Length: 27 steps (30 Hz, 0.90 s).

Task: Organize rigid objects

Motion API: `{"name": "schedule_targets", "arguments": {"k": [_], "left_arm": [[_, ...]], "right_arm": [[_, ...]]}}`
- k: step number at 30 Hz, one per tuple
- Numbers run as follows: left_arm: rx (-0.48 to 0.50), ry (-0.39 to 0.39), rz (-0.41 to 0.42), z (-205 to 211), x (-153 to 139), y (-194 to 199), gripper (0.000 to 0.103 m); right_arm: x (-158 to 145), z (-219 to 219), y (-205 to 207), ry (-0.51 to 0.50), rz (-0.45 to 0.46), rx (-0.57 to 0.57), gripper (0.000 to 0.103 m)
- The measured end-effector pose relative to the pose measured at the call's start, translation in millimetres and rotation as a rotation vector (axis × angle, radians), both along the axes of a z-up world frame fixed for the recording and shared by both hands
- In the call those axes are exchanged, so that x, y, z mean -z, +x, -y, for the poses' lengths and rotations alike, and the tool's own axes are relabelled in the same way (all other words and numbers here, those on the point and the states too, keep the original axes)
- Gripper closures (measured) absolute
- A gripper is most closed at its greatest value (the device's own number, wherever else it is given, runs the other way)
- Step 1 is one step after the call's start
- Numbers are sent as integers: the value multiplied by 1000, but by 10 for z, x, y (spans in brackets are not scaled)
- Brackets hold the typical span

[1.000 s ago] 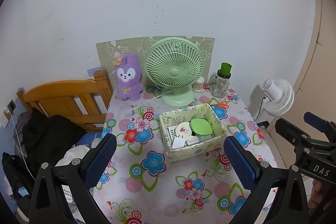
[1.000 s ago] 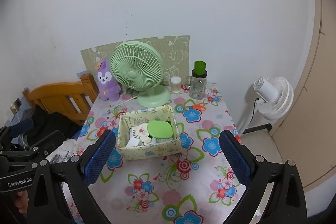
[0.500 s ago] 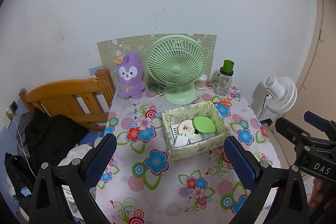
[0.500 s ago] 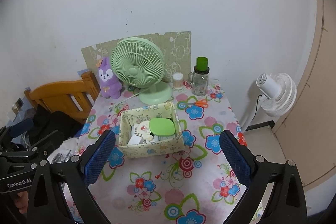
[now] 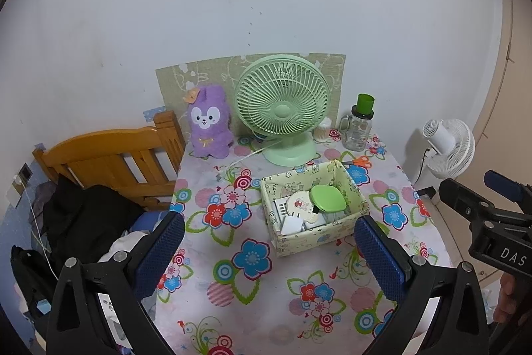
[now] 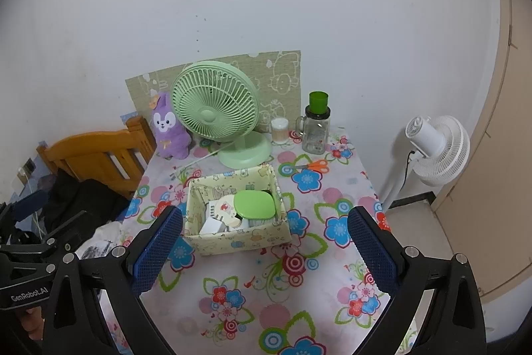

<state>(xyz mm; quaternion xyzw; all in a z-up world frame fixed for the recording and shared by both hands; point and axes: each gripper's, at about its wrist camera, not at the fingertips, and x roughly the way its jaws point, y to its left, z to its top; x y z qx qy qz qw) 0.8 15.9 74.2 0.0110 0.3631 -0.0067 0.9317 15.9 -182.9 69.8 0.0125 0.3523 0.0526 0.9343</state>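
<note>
A pale yellow patterned box stands mid-table. Inside it lie a green lidded container, a round white cartoon disc and a white plug. Orange-handled scissors lie behind the box. A glass jar with a green cap stands at the back right. My left gripper hovers open in front of the box. My right gripper is also open, and both are empty.
At the back of the floral table stand a green desk fan with its cord, a purple plush and a small swab jar. A wooden bed frame with dark clothes is left. A white floor fan is right.
Both views drift only slightly. Nothing on the table has moved and both grippers stay open.
</note>
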Motion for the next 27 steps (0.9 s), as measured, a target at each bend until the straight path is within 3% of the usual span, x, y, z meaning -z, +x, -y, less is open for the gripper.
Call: {"name": "schedule_targets", "arguments": {"k": [14, 27], "left_arm": [[40, 46, 26, 124, 7, 11, 0], [38, 26, 35, 86, 17, 39, 0]], "right_arm": [[-10, 10, 25, 5, 28, -6, 2], [2, -32, 32, 10, 44, -4, 2]]}}
